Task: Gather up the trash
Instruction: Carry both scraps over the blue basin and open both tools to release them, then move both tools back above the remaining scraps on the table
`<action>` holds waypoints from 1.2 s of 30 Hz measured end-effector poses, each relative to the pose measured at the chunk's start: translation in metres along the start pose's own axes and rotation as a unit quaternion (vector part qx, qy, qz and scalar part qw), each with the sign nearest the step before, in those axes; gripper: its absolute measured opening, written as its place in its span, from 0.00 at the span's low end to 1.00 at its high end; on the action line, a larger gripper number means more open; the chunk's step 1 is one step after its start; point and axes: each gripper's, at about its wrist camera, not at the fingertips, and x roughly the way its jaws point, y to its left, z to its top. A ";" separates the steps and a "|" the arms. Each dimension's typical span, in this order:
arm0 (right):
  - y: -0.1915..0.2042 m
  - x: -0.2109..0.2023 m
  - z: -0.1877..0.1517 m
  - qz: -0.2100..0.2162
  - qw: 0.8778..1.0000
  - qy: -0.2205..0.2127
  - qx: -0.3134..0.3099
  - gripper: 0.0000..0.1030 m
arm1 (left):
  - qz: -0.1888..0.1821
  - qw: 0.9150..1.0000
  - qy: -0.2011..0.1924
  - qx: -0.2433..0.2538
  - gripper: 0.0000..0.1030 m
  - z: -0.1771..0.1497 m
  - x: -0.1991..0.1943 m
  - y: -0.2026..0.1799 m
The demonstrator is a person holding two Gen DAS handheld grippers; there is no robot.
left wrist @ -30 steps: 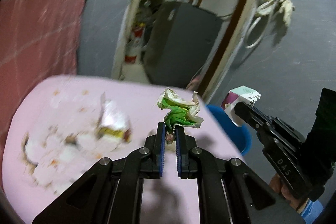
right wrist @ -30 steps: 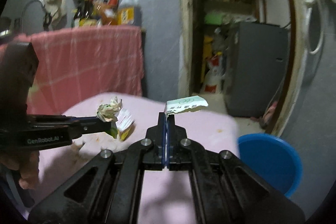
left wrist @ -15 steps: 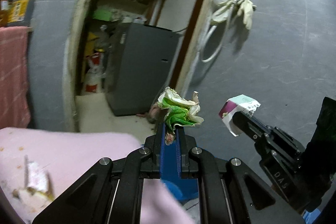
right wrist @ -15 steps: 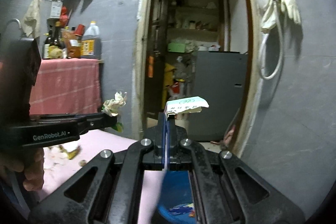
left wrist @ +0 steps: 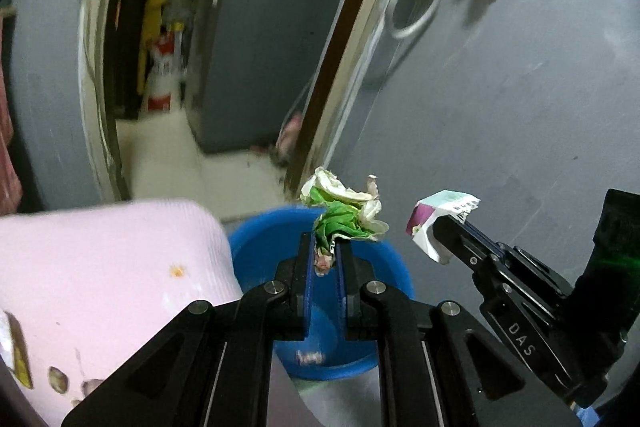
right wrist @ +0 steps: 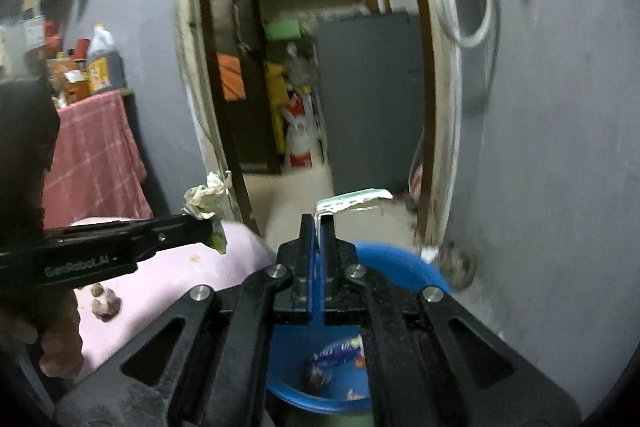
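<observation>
My left gripper [left wrist: 324, 247] is shut on a crumpled green and white wrapper [left wrist: 344, 207] and holds it above the blue bin [left wrist: 264, 247]. My right gripper [right wrist: 318, 227] is shut on a folded white and purple paper scrap [right wrist: 352, 199], also above the blue bin [right wrist: 396, 263]. In the left wrist view the right gripper [left wrist: 444, 227] with its scrap [left wrist: 436, 211] is to the right. In the right wrist view the left gripper [right wrist: 204, 223] with the wrapper [right wrist: 206, 199] is to the left. Some trash [right wrist: 336, 363] lies inside the bin.
A table with a pink cloth [left wrist: 100, 267] stands left of the bin, with scraps [right wrist: 105, 301] on it. A grey wall [left wrist: 500, 107] is close on the right. An open doorway [right wrist: 300, 67] with a grey cabinet [left wrist: 264, 67] lies ahead.
Both grippers have swung right from over the pink table to above the blue bin, each still holding its piece of trash.
</observation>
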 end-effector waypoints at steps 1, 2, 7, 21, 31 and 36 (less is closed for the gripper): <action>-0.003 0.006 -0.002 -0.001 1.000 0.010 0.005 0.05 | 0.006 1.000 0.017 -0.007 0.08 -0.001 0.010 0.002; -0.005 0.010 -0.004 -0.003 1.000 0.017 0.008 0.07 | 0.010 1.000 0.027 -0.013 0.08 -0.003 0.016 0.005; -0.014 0.021 -0.012 -0.004 0.999 0.036 0.022 0.22 | 0.017 0.997 0.058 -0.039 0.20 -0.012 0.036 0.018; 0.007 -0.029 0.003 -0.012 1.000 -0.019 0.015 0.59 | 0.031 0.998 -0.037 -0.052 0.56 -0.013 -0.040 0.033; 0.056 -0.093 0.013 0.000 0.996 -0.092 0.001 0.95 | 0.098 0.984 -0.144 -0.033 0.91 -0.030 -0.137 0.042; 0.083 -0.114 0.004 0.011 0.993 -0.120 -0.006 1.00 | 0.125 0.978 -0.166 -0.029 0.92 -0.051 -0.175 0.048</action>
